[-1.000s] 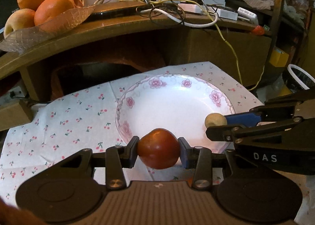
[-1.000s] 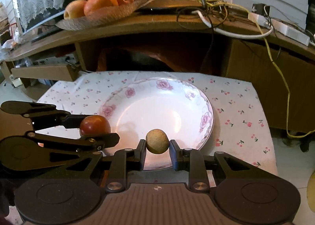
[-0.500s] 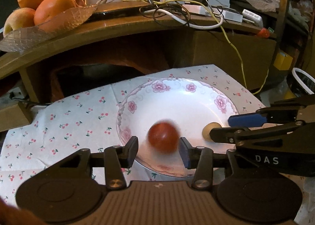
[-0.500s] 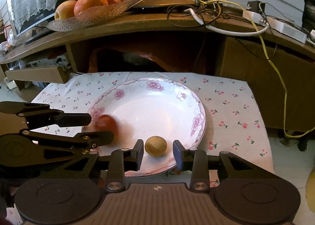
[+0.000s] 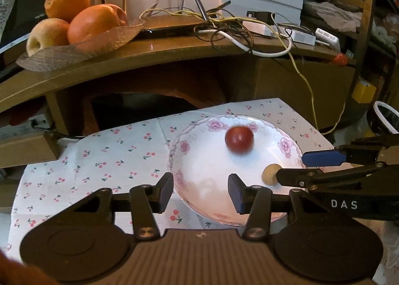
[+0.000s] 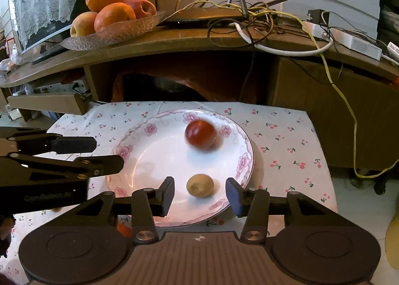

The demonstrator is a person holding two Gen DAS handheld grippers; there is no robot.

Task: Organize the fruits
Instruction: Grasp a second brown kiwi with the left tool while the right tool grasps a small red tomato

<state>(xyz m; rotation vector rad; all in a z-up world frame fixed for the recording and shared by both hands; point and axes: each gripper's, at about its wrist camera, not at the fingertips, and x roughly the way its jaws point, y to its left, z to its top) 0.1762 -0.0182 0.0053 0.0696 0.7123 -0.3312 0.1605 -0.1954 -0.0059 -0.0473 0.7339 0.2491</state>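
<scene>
Behind the low table runs a curved wooden shelf [image 5: 149, 60] carrying a glass dish of oranges and apples [image 5: 74, 28]. From the left wrist view, the white cloth with small cherries [image 5: 99, 160] holds a white floral-rimmed plate [image 5: 199, 173]. The left gripper [image 5: 200, 189] stands wide and holds nothing; the round dark red fruit [image 5: 239, 139] lies well ahead of it on the plate, blurred, perhaps rolling. From the right wrist view, the right gripper [image 6: 199, 191] is also wide, and the small tan round fruit [image 6: 200, 185] rests on the plate between its fingers, touching neither. The red fruit sits farther back, near the far rim.
</scene>
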